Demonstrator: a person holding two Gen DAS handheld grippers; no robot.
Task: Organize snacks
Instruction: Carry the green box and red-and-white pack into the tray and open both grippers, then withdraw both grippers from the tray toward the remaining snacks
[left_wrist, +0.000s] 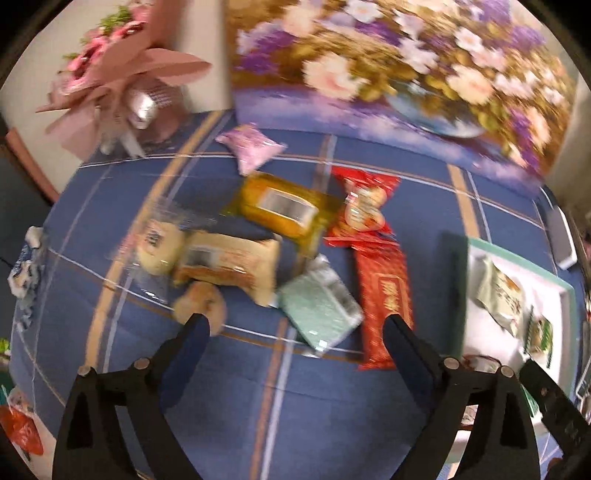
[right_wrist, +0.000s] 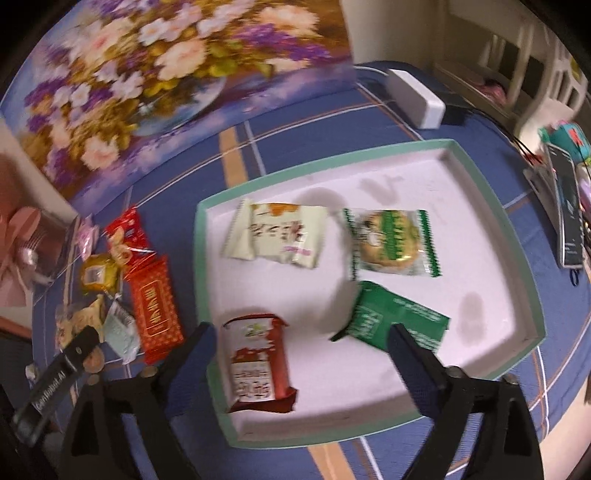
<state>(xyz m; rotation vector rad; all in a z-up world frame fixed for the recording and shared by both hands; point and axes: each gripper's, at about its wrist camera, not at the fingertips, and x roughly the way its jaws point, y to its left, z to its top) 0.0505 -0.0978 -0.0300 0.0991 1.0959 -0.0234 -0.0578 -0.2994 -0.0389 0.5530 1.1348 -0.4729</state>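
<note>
On the blue checked surface (left_wrist: 314, 417), seen from the left wrist, the left gripper (left_wrist: 295, 325) hung with its fingers released and spread wide, nothing between them but cloth. A loose heap of snacks lay just beyond the fingertips: a round pastry (left_wrist: 201, 302) touching the left finger, a beige packet (left_wrist: 229, 266) and a yellow packet (left_wrist: 280, 210) farther off, a pale green packet (left_wrist: 319, 314) in the gap ahead, and a long red packet (left_wrist: 384, 291) running down to the right finger. Farther right, the green-rimmed tray (right_wrist: 369, 157) filled the right wrist view, where the right gripper (right_wrist: 299, 339) also stood released and empty above it. A red-and-white packet (right_wrist: 256, 365) lay in the tray just inside the left finger, a dark green packet (right_wrist: 391, 317) against the right finger, and a cream packet (right_wrist: 277, 236) and a green-edged biscuit (right_wrist: 391, 245) lay beyond.
</note>
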